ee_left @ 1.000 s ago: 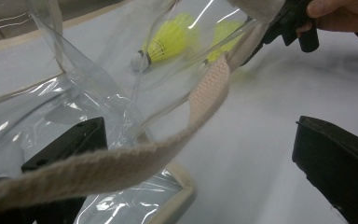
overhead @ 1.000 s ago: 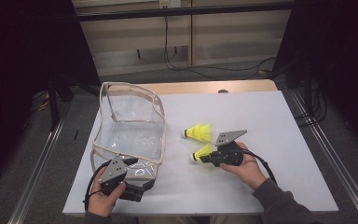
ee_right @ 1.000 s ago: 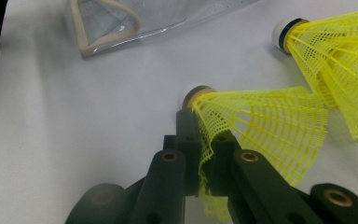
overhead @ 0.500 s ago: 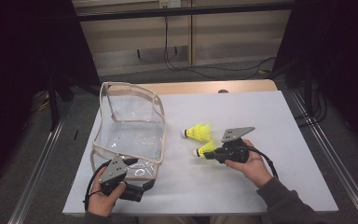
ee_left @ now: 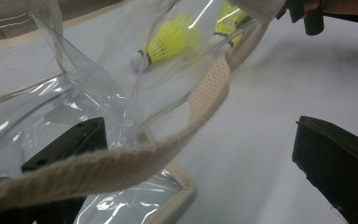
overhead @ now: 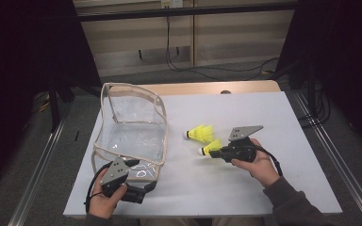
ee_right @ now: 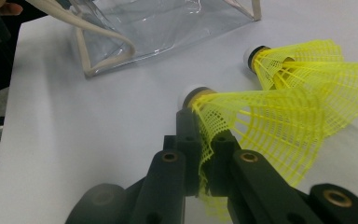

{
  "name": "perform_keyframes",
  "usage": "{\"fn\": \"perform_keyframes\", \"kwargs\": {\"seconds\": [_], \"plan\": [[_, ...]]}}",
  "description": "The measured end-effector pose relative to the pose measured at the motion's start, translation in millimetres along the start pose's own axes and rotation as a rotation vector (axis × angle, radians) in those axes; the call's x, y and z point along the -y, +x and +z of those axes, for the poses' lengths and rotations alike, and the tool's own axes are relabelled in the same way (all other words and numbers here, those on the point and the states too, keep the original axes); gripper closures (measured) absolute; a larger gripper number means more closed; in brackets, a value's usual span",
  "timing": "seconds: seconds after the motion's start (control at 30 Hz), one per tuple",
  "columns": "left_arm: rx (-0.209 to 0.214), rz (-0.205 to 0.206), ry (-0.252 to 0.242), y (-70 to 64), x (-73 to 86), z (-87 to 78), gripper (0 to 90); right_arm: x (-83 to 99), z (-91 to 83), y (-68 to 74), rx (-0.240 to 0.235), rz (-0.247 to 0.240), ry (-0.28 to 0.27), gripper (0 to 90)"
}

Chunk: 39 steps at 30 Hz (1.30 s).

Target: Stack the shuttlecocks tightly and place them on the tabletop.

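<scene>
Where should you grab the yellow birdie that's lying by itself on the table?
Probably by the open rim of its yellow mesh skirt. The free shuttlecock lies on its side with its cork toward the clear bag and its skirt toward the right hand-held gripper, so coming from the right reaches it first. The thin netting fits between closing jaws, as on the held shuttlecock.

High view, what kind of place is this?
Probably a lab recording station: a white table framed by metal rails, dark curtains at the sides, and loose cables on the floor behind.
</scene>
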<state>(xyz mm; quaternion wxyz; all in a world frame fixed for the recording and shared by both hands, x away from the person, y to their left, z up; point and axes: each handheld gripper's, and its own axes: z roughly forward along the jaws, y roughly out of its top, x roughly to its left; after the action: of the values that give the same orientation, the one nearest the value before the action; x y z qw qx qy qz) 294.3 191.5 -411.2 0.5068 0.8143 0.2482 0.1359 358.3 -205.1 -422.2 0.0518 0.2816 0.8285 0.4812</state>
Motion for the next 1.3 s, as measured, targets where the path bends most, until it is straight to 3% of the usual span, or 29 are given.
{"fn": "perform_keyframes", "kwargs": {"seconds": [1.3], "plan": [[-0.003,0.002,0.004,-0.2,-0.2,0.0,3.4,1.3,-21.4,-17.3,0.036,0.029,-0.027,86.4]]}}
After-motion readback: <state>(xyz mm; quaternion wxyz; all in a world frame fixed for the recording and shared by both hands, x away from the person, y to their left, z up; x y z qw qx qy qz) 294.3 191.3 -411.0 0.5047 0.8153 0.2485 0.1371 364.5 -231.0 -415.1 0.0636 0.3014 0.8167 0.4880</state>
